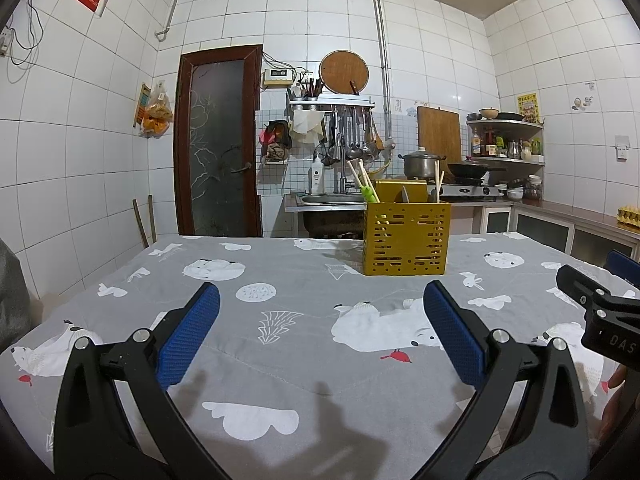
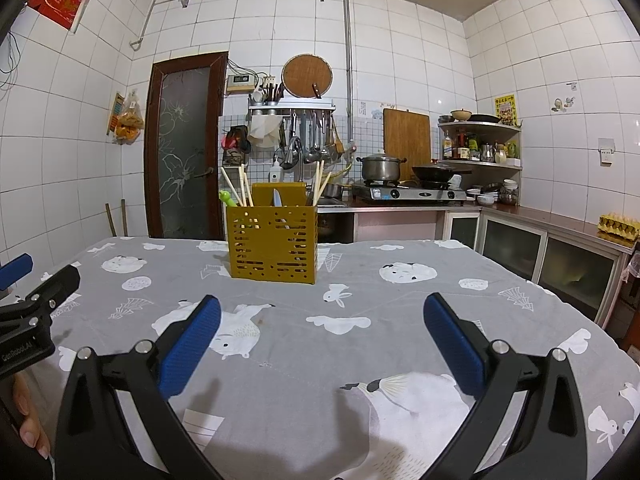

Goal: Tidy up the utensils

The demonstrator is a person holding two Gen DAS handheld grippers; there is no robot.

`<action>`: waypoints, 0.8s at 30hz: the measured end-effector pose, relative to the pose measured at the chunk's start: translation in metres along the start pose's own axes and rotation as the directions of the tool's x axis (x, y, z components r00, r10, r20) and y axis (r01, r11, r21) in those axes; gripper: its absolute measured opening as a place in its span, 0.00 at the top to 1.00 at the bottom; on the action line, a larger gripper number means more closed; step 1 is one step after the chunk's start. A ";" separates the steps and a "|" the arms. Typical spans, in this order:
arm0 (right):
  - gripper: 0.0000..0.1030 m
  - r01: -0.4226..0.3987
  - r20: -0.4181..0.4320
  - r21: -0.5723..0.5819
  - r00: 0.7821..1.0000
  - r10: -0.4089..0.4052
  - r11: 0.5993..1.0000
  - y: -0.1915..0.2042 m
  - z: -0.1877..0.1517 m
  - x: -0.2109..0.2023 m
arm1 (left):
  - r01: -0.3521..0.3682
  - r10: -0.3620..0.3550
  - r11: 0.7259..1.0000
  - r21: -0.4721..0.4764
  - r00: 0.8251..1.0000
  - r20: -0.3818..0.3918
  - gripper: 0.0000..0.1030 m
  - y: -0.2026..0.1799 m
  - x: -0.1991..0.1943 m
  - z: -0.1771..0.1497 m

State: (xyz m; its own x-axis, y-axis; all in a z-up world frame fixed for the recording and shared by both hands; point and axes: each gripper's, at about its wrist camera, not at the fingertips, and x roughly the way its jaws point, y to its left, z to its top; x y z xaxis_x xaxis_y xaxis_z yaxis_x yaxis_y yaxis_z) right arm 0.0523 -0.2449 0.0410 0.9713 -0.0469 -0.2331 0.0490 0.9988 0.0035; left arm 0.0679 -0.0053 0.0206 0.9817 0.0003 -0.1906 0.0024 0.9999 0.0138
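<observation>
A yellow perforated utensil holder [image 1: 406, 242] [image 2: 273, 244] stands upright at the far side of the table. Wooden chopsticks [image 1: 364, 178] [image 2: 244, 184], a green-handled utensil [image 1: 370, 193] [image 2: 229, 199] and a knife blade [image 2: 277, 197] stick out of it. My left gripper [image 1: 322, 294] hovers open over the cloth, well short of the holder, with nothing between its blue pads. My right gripper [image 2: 322, 306] is open too, empty, with the holder ahead and to its left. Each gripper shows at the edge of the other's view: the right gripper [image 1: 600, 312], the left gripper [image 2: 28, 312].
The table wears a grey cloth [image 1: 288, 360] [image 2: 360, 340] printed with white bears and rabbits. Behind it are a sink [image 1: 332, 200], a stove with a pot [image 2: 380, 168] and a wok [image 2: 438, 172], a dark door [image 1: 218, 144], and low cabinets [image 2: 552, 256] at the right.
</observation>
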 end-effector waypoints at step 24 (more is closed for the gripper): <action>0.04 0.001 0.003 -0.001 1.000 -0.001 1.000 0.000 0.001 0.000 | -0.001 0.001 1.000 -0.001 1.000 0.001 0.04 0.000 0.000 -0.001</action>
State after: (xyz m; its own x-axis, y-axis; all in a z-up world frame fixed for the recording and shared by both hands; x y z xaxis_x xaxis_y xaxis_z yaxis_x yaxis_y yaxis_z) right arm 0.0521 -0.2451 0.0416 0.9719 -0.0478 -0.2306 0.0497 0.9988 0.0026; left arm 0.0673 -0.0056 0.0197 0.9819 0.0009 -0.1894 0.0015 0.9999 0.0127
